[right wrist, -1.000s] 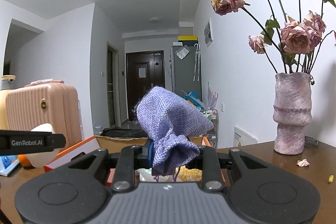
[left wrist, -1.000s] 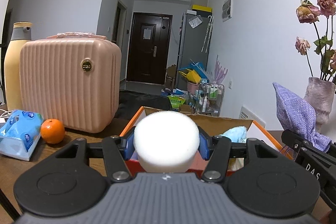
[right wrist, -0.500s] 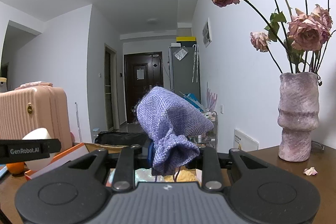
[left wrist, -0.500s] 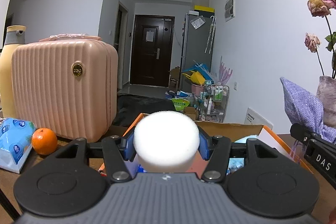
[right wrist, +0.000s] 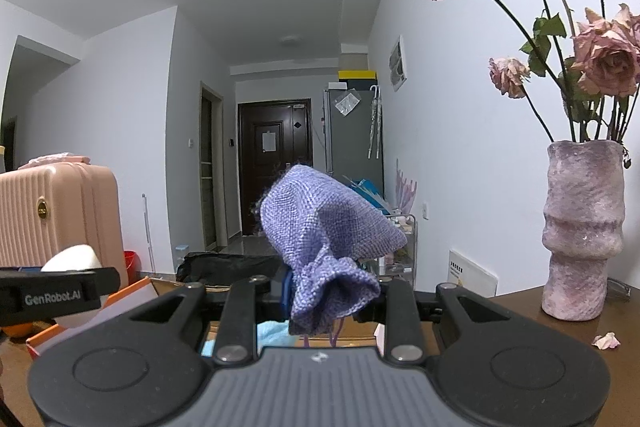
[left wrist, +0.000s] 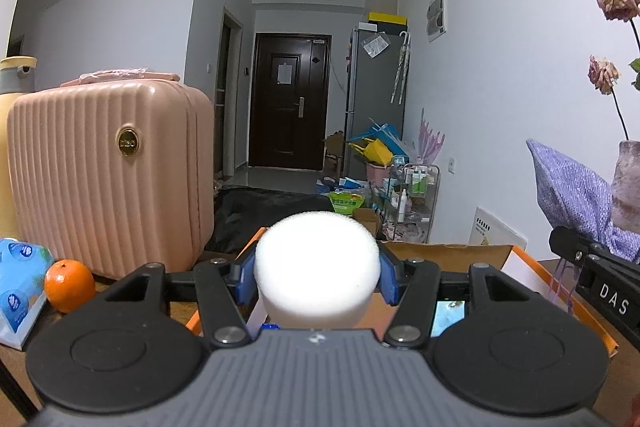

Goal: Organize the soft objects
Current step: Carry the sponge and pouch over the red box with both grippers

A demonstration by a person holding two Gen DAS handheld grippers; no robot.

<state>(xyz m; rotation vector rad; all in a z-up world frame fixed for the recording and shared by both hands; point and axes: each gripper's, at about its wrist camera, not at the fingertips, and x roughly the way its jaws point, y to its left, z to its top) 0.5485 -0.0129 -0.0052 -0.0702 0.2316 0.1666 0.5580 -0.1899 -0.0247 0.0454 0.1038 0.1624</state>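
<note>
My left gripper [left wrist: 317,277] is shut on a round white sponge [left wrist: 316,269], its blue pads pressing both sides. It hangs over the near edge of an orange-rimmed cardboard box [left wrist: 448,251]. My right gripper [right wrist: 334,291] is shut on the gathered neck of a purple woven pouch [right wrist: 326,235], whose body sticks up above the jaws. That pouch [left wrist: 572,195] and the right gripper's finger [left wrist: 600,283] show at the right of the left wrist view. The sponge [right wrist: 72,259] and the left finger [right wrist: 52,293] appear at the left of the right wrist view. Light blue cloth [right wrist: 272,333] lies inside the box.
A pink ribbed suitcase [left wrist: 108,179] stands at the left with a cream bottle [left wrist: 12,79] behind it. An orange [left wrist: 69,285] and a blue tissue pack [left wrist: 18,279] lie beside it. A mottled purple vase [right wrist: 582,231] of dried roses stands on the brown table [right wrist: 560,339] at the right.
Both grippers have moved forward toward the box, each keeping its grip. The suitcase, orange and tissue pack have slid left in the left wrist view; the vase has shifted right.
</note>
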